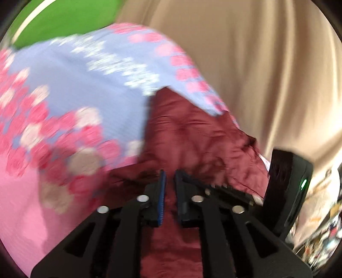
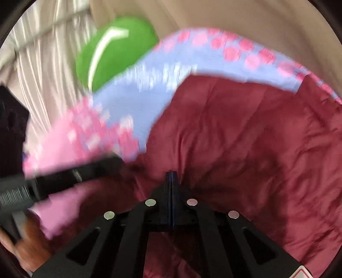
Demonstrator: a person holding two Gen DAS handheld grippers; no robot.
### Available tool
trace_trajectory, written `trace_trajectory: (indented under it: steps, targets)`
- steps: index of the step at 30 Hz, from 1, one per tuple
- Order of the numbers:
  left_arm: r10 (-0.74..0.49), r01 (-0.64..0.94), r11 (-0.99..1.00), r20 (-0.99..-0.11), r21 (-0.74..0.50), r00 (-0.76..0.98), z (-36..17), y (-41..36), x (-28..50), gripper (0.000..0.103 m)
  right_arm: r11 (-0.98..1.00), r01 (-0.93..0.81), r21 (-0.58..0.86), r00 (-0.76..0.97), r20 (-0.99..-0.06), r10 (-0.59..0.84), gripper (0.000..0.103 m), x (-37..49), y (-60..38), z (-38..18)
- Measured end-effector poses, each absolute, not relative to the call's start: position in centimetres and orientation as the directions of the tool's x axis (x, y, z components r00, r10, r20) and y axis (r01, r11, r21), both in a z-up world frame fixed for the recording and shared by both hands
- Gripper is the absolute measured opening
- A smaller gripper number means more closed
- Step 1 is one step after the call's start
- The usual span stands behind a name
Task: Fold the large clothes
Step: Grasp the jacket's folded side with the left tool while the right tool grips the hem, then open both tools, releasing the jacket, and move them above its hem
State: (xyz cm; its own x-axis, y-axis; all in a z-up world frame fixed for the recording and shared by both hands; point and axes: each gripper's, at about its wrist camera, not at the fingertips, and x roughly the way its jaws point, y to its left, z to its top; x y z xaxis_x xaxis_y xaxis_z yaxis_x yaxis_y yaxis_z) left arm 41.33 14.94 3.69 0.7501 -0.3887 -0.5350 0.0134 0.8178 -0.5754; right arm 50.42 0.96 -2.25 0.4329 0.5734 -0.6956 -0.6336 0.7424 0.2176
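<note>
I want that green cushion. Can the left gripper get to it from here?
Probably not straight away: the green cushion lies beyond the flowery blanket, while the left gripper hangs low over the red garment. Nothing solid blocks it, though.

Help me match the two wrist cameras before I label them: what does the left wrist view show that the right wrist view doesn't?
Only the left wrist view shows the left gripper from behind, jaws slightly apart over the fabric. Only the right wrist view shows the right gripper, shut, pale pleated curtains, and a hand. Both show the maroon garment, the floral blue-and-pink cloth and a green cushion.
</note>
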Motion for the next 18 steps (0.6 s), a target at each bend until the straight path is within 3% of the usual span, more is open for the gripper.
trace_trajectory:
  steps: [1,2,3,4,5,7,11,13,14,18]
  targets:
    - [-0.39,0.04,0.84,-0.551,-0.541,0.738,3.8,13.9,42.1,0.025,0.764,-0.601,0.236,0.472,-0.667,0.577,0.0,51.2,-0.1,-1.2]
    - [-0.372,0.033,0.86,-0.581,-0.509,0.724,3.3,13.3,42.8,0.025,0.79,-0.567,0.234,0.51,-0.654,0.559,0.0,51.9,-0.8,-0.4]
    - [-0.341,-0.007,0.875,-0.628,-0.483,0.7,2.1,13.1,43.8,0.024,0.817,-0.532,0.222,0.546,-0.648,0.531,0.008,52.6,-1.4,0.3]
    - [-0.329,-0.039,0.875,-0.652,-0.482,0.683,1.2,13.4,44.3,0.023,0.833,-0.511,0.211,0.562,-0.651,0.51,0.012,53.5,-1.5,1.0]
    - [-0.337,-0.066,0.858,-0.656,-0.509,0.675,0.0,14.1,44.5,0.012,0.841,-0.502,0.204,0.567,-0.657,0.498,0.012,54.1,-1.3,1.3]
    - [-0.358,-0.098,0.813,-0.626,-0.574,0.693,-1.3,15.8,44.2,0.001,0.84,-0.506,0.195,0.552,-0.675,0.489,0.012,55.3,0.1,1.5]
    - [-0.362,-0.098,0.797,-0.601,-0.596,0.712,-1.9,16.7,43.6,0.0,0.827,-0.547,0.129,0.513,-0.729,0.453,0.011,57.5,5.4,-0.5]
    - [-0.333,-0.098,0.819,-0.608,-0.565,0.721,-1.7,16.3,43.2,0.0,0.849,-0.523,0.07,0.533,-0.751,0.39,0.0,59.3,7.3,-2.0]
    - [-0.328,-0.097,0.824,-0.61,-0.558,0.722,-1.7,16.2,43.1,0.0,0.87,-0.492,0.026,0.556,-0.76,0.337,0.0,60.4,7.6,-2.9]
    - [-0.345,-0.09,0.813,-0.601,-0.575,0.721,-1.9,16.2,43.5,0.0,0.931,-0.349,0.106,0.577,-0.758,0.303,0.0,63.4,5.9,-3.9]
